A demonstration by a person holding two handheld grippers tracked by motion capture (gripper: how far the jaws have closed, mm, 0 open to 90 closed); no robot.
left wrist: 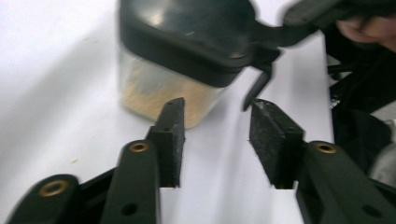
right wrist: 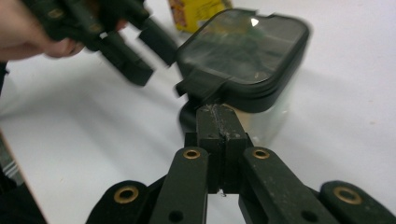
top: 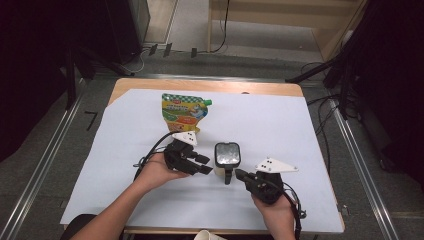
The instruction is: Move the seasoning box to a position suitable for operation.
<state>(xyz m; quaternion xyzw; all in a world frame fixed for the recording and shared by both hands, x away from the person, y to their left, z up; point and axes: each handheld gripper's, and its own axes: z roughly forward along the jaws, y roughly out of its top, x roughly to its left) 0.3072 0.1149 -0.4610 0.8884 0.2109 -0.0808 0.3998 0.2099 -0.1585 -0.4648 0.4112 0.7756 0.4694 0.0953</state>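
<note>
A clear square jar (top: 227,155) with a black lid stands mid-table and holds a tan filling (left wrist: 154,88). A black latch (left wrist: 256,88) hangs off the lid's near side. My left gripper (top: 204,164) lies just left of the jar. Its jaws are open, the pads (left wrist: 173,135) are bare, and nothing is between them. My right gripper (top: 239,174) comes in from the jar's near right with its jaws shut flat together. Its tip (right wrist: 218,112) is right at the lid's latch tab (right wrist: 201,83). I cannot tell whether they touch.
A yellow and green spouted pouch (top: 184,112) lies flat behind the left gripper. A white sheet (top: 280,125) covers the wooden table. A paper cup rim (top: 207,235) pokes in at the near edge. Black stands and cables line both sides.
</note>
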